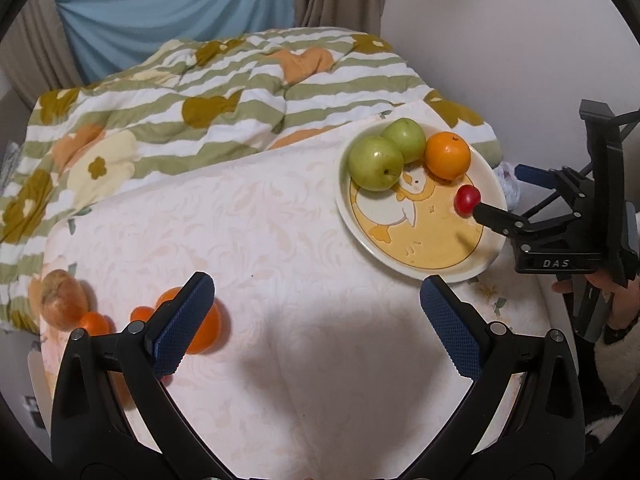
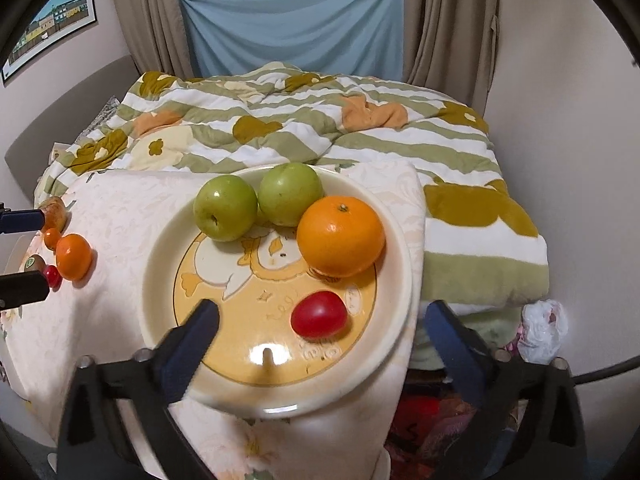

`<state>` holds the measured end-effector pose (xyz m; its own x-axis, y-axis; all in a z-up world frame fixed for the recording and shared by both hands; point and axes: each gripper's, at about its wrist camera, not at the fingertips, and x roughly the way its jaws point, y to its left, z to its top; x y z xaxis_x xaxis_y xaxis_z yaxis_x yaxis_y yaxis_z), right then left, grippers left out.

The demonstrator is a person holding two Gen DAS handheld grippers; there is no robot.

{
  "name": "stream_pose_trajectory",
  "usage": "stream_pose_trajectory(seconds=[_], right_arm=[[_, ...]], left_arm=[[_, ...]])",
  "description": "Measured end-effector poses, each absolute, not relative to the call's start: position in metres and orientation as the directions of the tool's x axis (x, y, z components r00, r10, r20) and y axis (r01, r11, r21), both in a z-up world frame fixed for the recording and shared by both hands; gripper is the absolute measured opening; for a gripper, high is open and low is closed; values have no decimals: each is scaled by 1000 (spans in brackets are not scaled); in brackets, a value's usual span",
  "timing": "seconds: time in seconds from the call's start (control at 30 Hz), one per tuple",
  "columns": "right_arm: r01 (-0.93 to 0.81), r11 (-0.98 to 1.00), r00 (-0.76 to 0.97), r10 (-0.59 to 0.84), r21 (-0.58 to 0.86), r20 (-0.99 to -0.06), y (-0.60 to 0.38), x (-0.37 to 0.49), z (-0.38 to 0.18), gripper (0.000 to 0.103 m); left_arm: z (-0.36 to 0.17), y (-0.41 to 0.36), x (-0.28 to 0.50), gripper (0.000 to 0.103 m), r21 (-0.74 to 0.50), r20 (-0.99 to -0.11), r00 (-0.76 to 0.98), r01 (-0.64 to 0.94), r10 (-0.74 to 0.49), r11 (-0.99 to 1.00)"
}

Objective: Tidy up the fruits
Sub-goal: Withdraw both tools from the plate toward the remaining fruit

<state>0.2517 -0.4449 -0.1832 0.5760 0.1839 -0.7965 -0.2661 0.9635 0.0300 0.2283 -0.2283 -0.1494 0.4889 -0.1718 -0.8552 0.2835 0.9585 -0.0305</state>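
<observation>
Right wrist view gives us a cream floral worktop (image 2: 120,208) before a striped quilt (image 2: 360,136) and curtained window. On the plate (image 2: 400,280) at centre we count two green apples (image 2: 225,208), one orange (image 2: 340,236) and one cherry tomato (image 2: 319,315). Right tongs (image 2: 320,344) gape wide, empty; left tongs (image 1: 316,320) likewise.

left wrist: looking steeply down along tongs (image 1: 318,320), plate (image 1: 494,184) farther off at right | right wrist: steeply down, close over plate (image 2: 160,280) | shared: plate, quilt (image 1: 160,112), loose fruit at tabletop's left edge
</observation>
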Motion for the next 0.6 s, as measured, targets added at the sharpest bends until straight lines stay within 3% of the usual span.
stream_pose_trajectory(seconds=[0.27,0.6], right_arm=[[-273,961,595,199,37,-779,-455,232,-148,103],[-273,961,616,212,47,-759,-434,203,-94,103]], left_arm=[[-124,-223,209,103,-48,-824,538,245,-177,968],[-68,-175,165,103,-12,-773,627,131,-93,991]])
